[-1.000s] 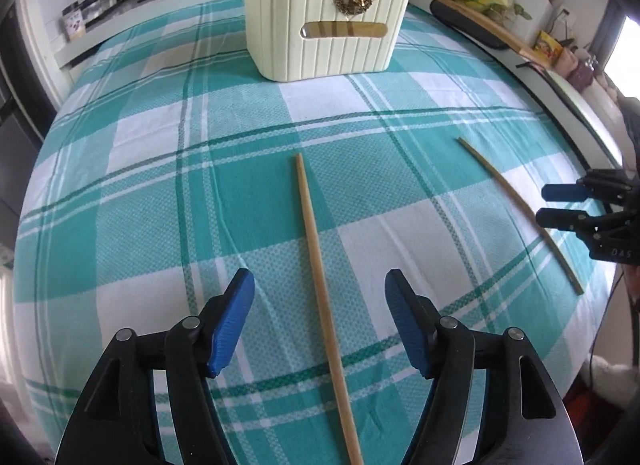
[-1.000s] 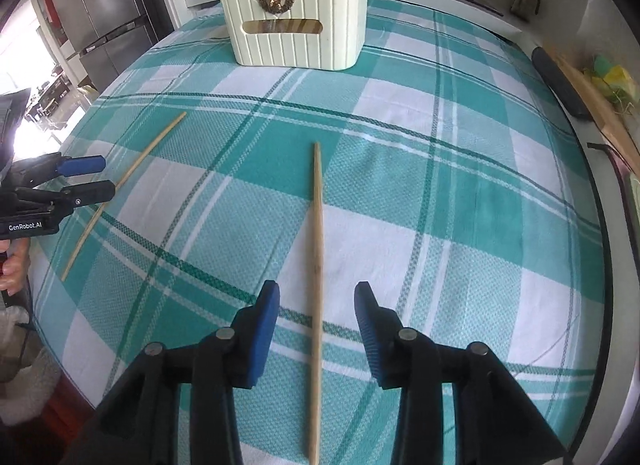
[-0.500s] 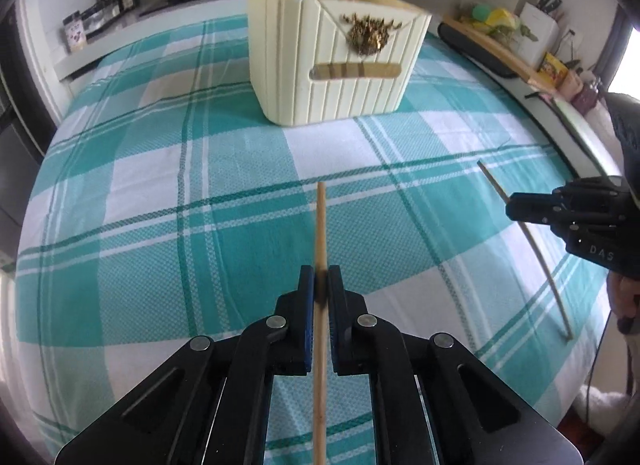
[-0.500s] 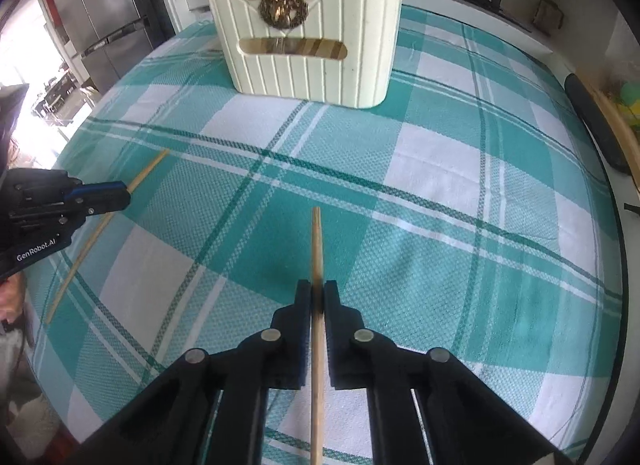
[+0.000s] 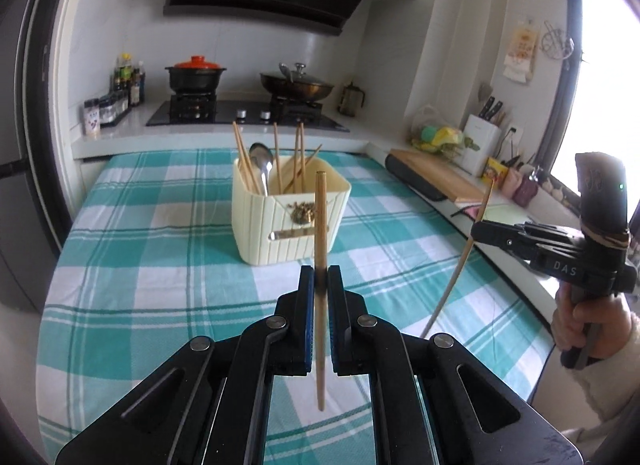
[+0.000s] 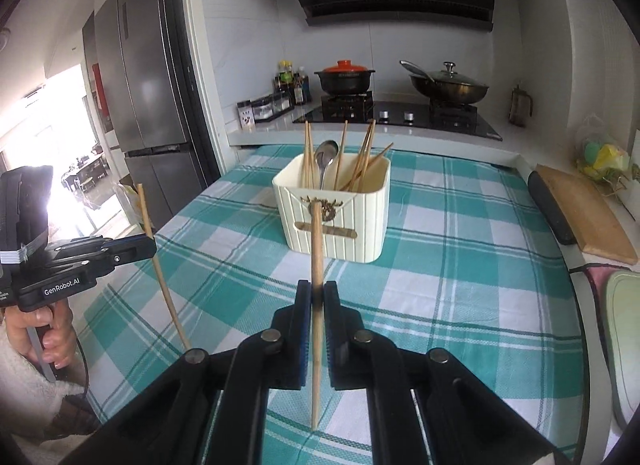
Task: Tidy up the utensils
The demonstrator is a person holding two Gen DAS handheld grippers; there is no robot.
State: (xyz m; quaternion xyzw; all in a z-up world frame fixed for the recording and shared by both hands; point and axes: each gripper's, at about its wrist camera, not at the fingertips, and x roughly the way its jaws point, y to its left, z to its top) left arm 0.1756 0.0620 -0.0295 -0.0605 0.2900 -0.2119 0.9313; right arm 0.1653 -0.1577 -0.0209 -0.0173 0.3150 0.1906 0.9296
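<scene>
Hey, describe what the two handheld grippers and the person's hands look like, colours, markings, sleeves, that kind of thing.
Both are black plastic pistol-grip tools with silver rivets and blue pads inside the fingers. The left gripper carries white "GenRobot.AI" lettering; the right gripper reads "DAS" and has a black module with a green light strapped on top. A dark cable hangs below the left hand. Both it and the right hand are bare, in fuzzy off-white sleeves.

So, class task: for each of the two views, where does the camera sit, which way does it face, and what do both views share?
Left wrist view: sits on the left gripper, faces the cream utensil holder and stove; its fingers pinch a chopstick; the right gripper shows at right.
Right wrist view: sits on the right gripper, faces the same holder; its own chopstick is pinched; the left gripper shows at left.
Shared: holder, checked tablecloth, stove pots.
</scene>
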